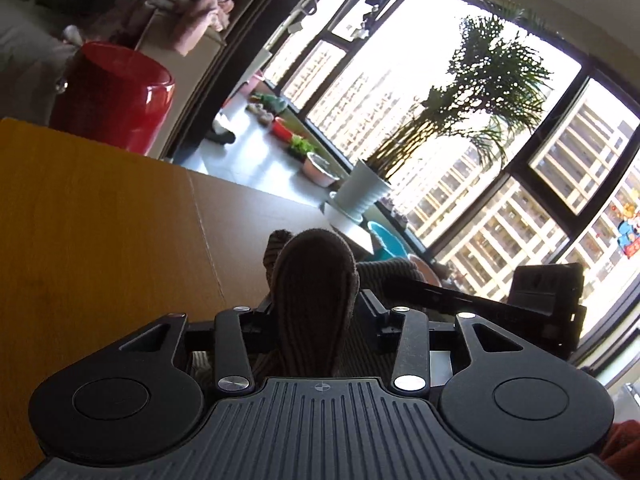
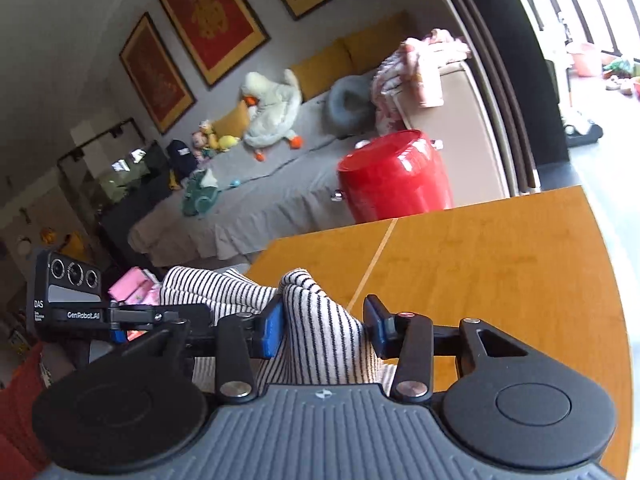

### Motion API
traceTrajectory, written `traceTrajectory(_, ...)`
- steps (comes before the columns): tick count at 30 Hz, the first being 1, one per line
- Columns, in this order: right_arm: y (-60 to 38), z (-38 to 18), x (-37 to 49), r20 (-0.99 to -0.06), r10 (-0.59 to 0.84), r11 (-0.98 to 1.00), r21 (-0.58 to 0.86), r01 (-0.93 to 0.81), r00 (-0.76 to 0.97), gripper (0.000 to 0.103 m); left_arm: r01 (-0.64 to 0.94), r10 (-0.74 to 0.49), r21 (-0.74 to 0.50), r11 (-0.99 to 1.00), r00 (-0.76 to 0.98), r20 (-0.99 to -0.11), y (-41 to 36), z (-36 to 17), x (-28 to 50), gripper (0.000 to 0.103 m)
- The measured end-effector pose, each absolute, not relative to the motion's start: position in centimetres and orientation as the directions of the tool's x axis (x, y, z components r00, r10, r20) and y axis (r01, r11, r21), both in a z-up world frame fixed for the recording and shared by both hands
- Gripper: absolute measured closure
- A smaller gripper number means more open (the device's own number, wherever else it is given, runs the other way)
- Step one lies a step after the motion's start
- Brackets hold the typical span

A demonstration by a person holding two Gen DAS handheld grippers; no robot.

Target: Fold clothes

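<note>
A black-and-white striped garment (image 2: 312,304) is bunched up over the near edge of the orange wooden table (image 2: 500,260). My right gripper (image 2: 324,328) is shut on a fold of it, with the blue pads (image 2: 272,330) pressing the cloth from both sides. In the left wrist view the same garment (image 1: 316,272) looks dark against the window light. A raised hump of it sits pinched in my left gripper (image 1: 316,304). The body of the left gripper (image 2: 68,300) shows at the left of the right wrist view. The right one (image 1: 544,300) appears at the right of the left wrist view.
A glossy red stool (image 2: 396,172) stands beyond the table's far edge, also seen as the red stool (image 1: 116,92). Behind it is a grey sofa (image 2: 280,184) with a plush goose (image 2: 272,112) and piled clothes (image 2: 416,68). A potted palm (image 1: 360,192) stands by the large window.
</note>
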State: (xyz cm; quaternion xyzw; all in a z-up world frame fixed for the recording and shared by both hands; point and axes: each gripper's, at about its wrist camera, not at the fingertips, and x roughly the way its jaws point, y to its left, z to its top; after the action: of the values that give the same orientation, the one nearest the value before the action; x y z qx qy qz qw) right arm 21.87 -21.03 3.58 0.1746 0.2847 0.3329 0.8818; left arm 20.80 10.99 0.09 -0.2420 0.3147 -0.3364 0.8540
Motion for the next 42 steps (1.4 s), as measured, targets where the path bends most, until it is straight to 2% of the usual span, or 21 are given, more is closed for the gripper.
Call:
traceTrajectory(2, -20.8, 3.4, 22.1, -0.391, 0.698, 0.708, 0.504, -0.495, 0.6, 0.061, 0.424, -0.738, -0.641, 0.64, 0.571, -0.36, 11.6, -0.3, 19.1, 0.059)
traceTrajectory(4, -20.2, 2.6, 22.9, -0.437, 0.679, 0.73, 0.489, -0.478, 0.589, 0.061, 0.399, -0.723, -0.642, 0.654, 0.578, -0.378, 12.1, -1.0, 18.3, 0.059)
traceTrajectory(7, -19.2, -0.3, 24.9, -0.523, 0.645, 0.763, 0.49, -0.422, 0.558, 0.06, 0.309, -0.608, -0.562, 0.767, 0.63, -0.484, 12.8, -2.3, 18.3, 0.057)
traceTrajectory(10, -19.5, -2.0, 26.0, -0.505, 0.679, 0.724, 0.579, -0.373, 0.534, 0.06, 0.282, -0.534, -0.486, 0.827, 0.663, -0.524, 13.1, -2.2, 18.1, 0.051)
traceTrajectory(14, -19.2, -1.9, 25.3, -0.511, 0.658, 0.747, 0.533, -0.397, 0.553, 0.058, 0.35, -0.492, -0.364, 0.863, 0.75, -0.443, 12.9, 1.8, 16.6, 0.05)
traceTrajectory(18, -18.7, -1.3, 24.6, -0.519, 0.639, 0.767, 0.484, -0.421, 0.568, 0.058, 0.485, -0.567, -0.302, 0.821, 0.758, -0.324, 10.9, 5.7, 16.1, 0.032)
traceTrajectory(19, -18.5, -1.2, 24.4, -0.52, 0.636, 0.77, 0.473, -0.428, 0.57, 0.057, 0.51, -0.586, -0.292, 0.81, 0.736, -0.34, 9.8, 5.3, 16.7, 0.029)
traceTrajectory(22, -18.3, 0.0, 23.2, -0.518, 0.614, 0.789, 0.412, -0.456, 0.596, 0.056, 0.573, -0.627, -0.26, 0.777, 0.669, -0.4, 6.6, 4.0, 18.4, 0.029)
traceTrajectory(25, -18.8, 2.2, 21.3, -0.491, 0.572, 0.82, 0.312, -0.48, 0.658, 0.054, 0.504, -0.549, -0.245, 0.828, 0.642, -0.534, 5.6, -0.4, 20.8, 0.034)
traceTrajectory(27, -19.3, 3.8, 19.9, -0.461, 0.553, 0.832, 0.251, -0.496, 0.694, 0.053, 0.466, -0.539, -0.283, 0.839, 0.637, -0.55, 6.4, -1.7, 21.3, 0.032)
traceTrajectory(29, -19.8, 4.8, 19.1, -0.425, 0.6, 0.799, 0.29, -0.526, 0.677, 0.047, 0.454, -0.556, -0.323, 0.83, 0.633, -0.539, 7.1, -1.8, 21.3, 0.032)
traceTrajectory(31, -19.7, 4.9, 18.9, -0.398, 0.658, 0.753, 0.348, -0.559, 0.639, 0.026, 0.457, -0.547, -0.306, 0.835, 0.639, -0.541, 7.0, -1.8, 21.2, 0.032)
traceTrajectory(33, -18.9, 4.0, 19.5, -0.407, 0.691, 0.723, 0.39, -0.57, 0.598, 0.021, 0.46, -0.541, -0.291, 0.839, 0.644, -0.541, 6.9, -1.8, 21.2, 0.031)
traceTrajectory(36, -17.5, 0.7, 21.2, -0.539, 0.612, 0.79, 0.39, -0.473, 0.578, 0.016, 0.451, -0.543, -0.306, 0.839, 0.641, -0.543, 7.3, -1.9, 21.2, 0.031)
traceTrajectory(37, -17.6, -0.4, 21.7, -0.554, 0.617, 0.787, 0.432, -0.441, 0.559, 0.011, 0.447, -0.543, -0.311, 0.839, 0.639, -0.545, 7.4, -2.0, 21.2, 0.031)
traceTrajectory(39, -18.3, -1.8, 22.4, -0.552, 0.644, 0.763, 0.515, -0.391, 0.53, 0.01, 0.45, -0.537, -0.298, 0.842, 0.642, -0.546, 7.4, -2.1, 20.9, 0.031)
traceTrajectory(42, -18.9, -1.4, 22.5, -0.545, 0.637, 0.765, 0.529, -0.367, 0.545, 0.005, 0.46, -0.542, -0.293, 0.838, 0.643, -0.541, 7.4, -2.1, 20.7, 0.029)
